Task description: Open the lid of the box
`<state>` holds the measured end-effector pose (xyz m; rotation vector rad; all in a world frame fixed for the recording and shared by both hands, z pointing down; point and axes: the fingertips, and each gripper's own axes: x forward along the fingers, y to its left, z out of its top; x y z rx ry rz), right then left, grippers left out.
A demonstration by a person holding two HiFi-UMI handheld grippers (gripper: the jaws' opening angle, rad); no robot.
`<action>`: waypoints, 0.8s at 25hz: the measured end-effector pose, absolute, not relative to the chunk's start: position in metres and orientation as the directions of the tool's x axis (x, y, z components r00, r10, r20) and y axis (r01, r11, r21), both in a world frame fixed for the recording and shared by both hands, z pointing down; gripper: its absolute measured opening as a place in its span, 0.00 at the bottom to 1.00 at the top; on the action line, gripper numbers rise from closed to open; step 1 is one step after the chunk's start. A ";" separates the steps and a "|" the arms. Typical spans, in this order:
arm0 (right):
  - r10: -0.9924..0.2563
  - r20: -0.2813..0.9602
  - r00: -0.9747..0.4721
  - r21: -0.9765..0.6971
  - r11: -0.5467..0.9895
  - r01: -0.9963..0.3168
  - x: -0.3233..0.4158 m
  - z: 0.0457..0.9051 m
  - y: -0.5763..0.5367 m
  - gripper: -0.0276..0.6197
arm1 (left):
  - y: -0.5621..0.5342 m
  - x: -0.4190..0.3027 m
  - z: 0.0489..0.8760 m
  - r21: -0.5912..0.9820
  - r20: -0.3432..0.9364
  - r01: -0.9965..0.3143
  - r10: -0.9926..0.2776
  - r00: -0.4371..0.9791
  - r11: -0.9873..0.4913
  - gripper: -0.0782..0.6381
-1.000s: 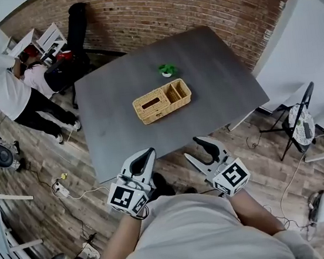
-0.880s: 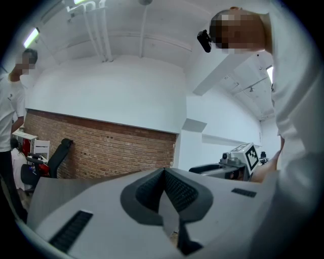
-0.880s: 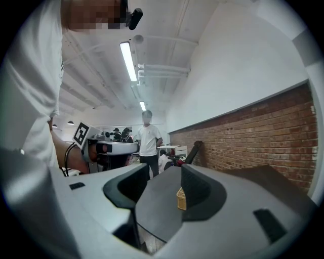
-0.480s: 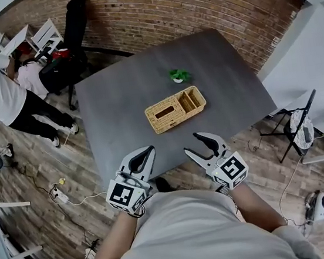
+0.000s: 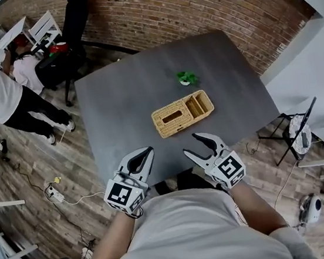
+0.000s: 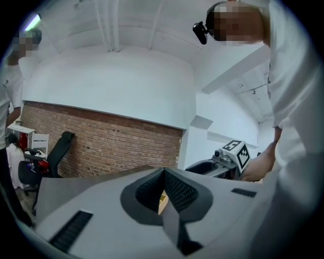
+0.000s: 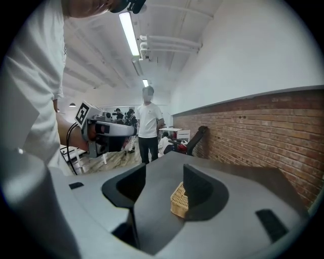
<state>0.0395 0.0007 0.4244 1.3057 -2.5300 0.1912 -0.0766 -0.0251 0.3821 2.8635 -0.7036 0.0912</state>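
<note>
**Where the three cameras are looking**

The head camera is looking steeply down from above the person, taking in the whole surface, the wicker box, the left gripper and the right gripper. Each gripper camera is riding close behind its own fingers, looking almost level across the surface at the brick wall. All three are sharing surface and wall; the right gripper's is also catching the box.
</note>
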 end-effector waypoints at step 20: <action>-0.484 0.525 -0.700 -0.045 0.806 -0.590 0.058 0.510 -0.092 0.44 | -0.102 -0.034 0.448 0.240 0.240 -0.580 -0.531 0.812 -0.778 0.12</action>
